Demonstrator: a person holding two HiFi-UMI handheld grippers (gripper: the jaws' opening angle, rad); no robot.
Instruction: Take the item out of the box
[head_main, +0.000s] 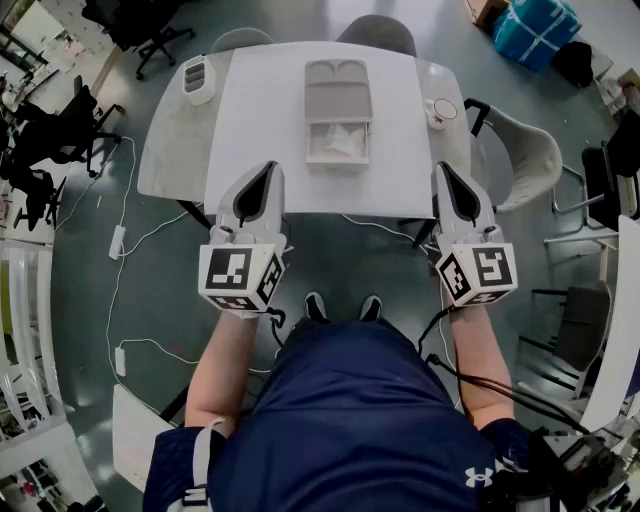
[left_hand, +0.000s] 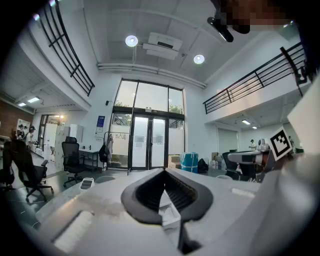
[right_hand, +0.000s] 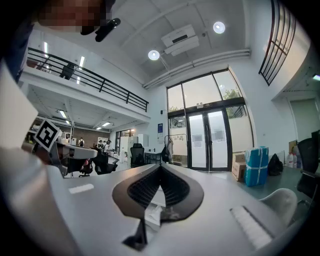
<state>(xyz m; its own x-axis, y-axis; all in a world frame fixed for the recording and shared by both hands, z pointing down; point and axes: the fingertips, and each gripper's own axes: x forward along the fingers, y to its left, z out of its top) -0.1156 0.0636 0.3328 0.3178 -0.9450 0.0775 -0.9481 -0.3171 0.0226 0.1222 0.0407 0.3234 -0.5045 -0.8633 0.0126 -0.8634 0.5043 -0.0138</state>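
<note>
Open pale box (head_main: 338, 90), white item (head_main: 337, 141) inside

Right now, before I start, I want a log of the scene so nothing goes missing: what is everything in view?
table: one, white, straight ahead
box: one, pale grey, lid open, table centre
item: one, white, inside the box
small container: one, white, table's far left corner
round object: one, white, table's right edge, too small to identify
chair: one, white, right of table
office chairs: several, black, floor at left
wrapped bundle: one, blue, floor at far right
left gripper: one, white, shut, empty
right gripper: one, white, shut, empty
</note>
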